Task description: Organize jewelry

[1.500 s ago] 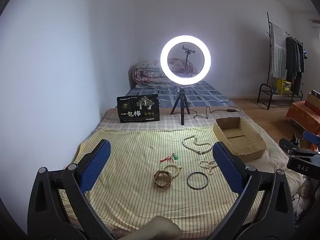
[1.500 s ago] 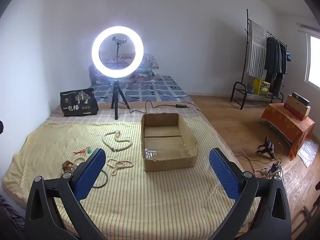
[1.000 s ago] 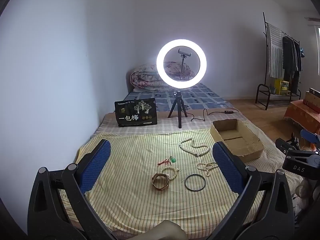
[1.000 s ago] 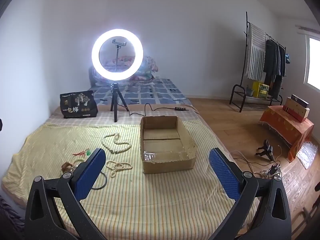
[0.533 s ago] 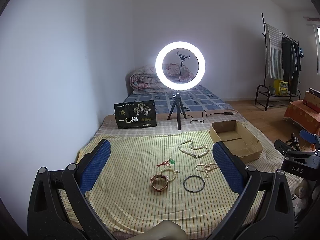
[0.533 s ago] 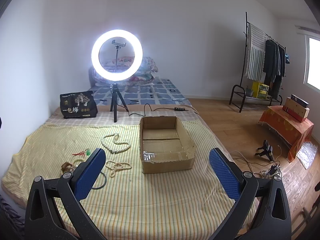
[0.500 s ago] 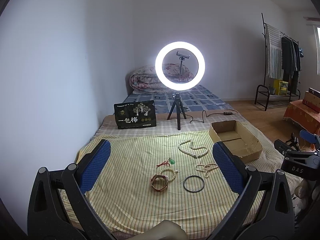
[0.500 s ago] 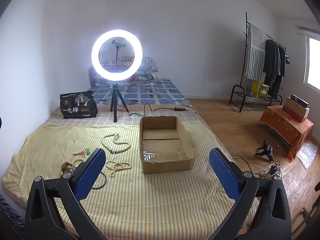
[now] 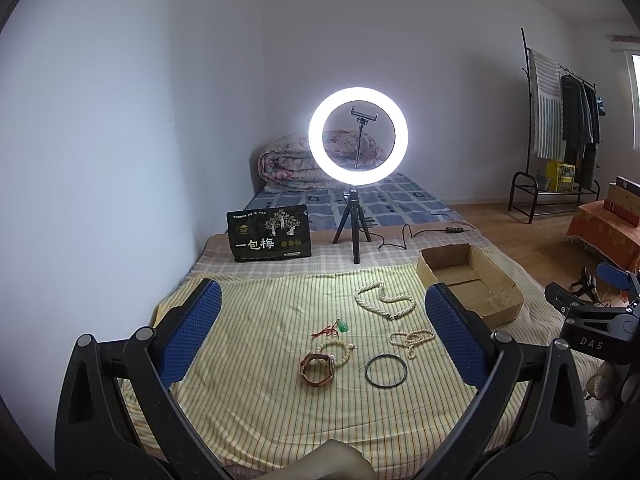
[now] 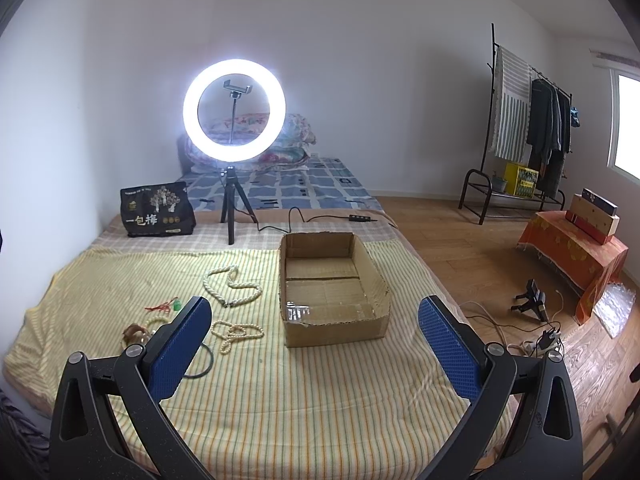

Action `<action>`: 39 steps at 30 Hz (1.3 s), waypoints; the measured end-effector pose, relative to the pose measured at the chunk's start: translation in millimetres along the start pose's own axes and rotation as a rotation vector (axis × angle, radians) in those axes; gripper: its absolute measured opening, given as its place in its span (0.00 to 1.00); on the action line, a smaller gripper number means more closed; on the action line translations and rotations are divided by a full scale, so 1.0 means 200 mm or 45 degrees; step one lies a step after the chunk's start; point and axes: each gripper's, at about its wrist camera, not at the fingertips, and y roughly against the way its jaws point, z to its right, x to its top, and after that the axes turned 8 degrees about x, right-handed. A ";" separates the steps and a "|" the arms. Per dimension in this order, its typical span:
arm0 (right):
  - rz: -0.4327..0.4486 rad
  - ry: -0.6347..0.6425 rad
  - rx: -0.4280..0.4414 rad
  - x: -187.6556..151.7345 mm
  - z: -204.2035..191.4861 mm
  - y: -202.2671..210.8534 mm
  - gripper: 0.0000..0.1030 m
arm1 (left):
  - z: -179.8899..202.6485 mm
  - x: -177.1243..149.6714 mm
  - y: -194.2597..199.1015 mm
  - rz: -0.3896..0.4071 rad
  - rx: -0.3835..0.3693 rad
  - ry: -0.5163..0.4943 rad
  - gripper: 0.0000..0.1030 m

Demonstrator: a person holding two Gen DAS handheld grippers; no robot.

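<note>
Jewelry lies on a yellow striped cloth [image 9: 256, 364]: a thick pearl necklace [image 9: 383, 301], a thin pearl strand [image 9: 412, 339], a black bangle [image 9: 385, 371], a brown watch-like bracelet [image 9: 317, 367], a bead bracelet [image 9: 337, 349] and a green pendant on red cord [image 9: 338, 327]. An empty cardboard box [image 10: 332, 286] stands to their right. My left gripper [image 9: 322, 336] is open and empty, held back above the cloth's near edge. My right gripper [image 10: 312, 342] is open and empty, in front of the box; it also shows in the left wrist view [image 9: 592, 316].
A lit ring light [image 9: 358, 136] on a tripod and a black printed bag [image 9: 269, 233] stand behind the cloth. A cable [image 10: 316, 218] runs behind the box. A clothes rack [image 10: 528, 120], an orange-covered stand [image 10: 572, 248] and floor cables [image 10: 532, 320] are at the right.
Both grippers have drawn back and up a little from the cloth, so the jewelry and box look slightly farther away. Nothing on the cloth has moved.
</note>
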 end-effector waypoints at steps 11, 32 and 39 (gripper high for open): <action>0.000 -0.003 0.001 0.00 0.00 0.00 1.00 | 0.01 0.00 0.01 0.002 0.002 0.000 1.00; -0.008 -0.007 0.008 -0.01 0.00 -0.01 1.00 | 0.02 -0.01 0.01 0.001 -0.001 0.000 1.00; -0.019 -0.009 0.002 -0.02 0.00 -0.03 1.00 | 0.03 -0.01 -0.03 -0.021 0.000 -0.002 1.00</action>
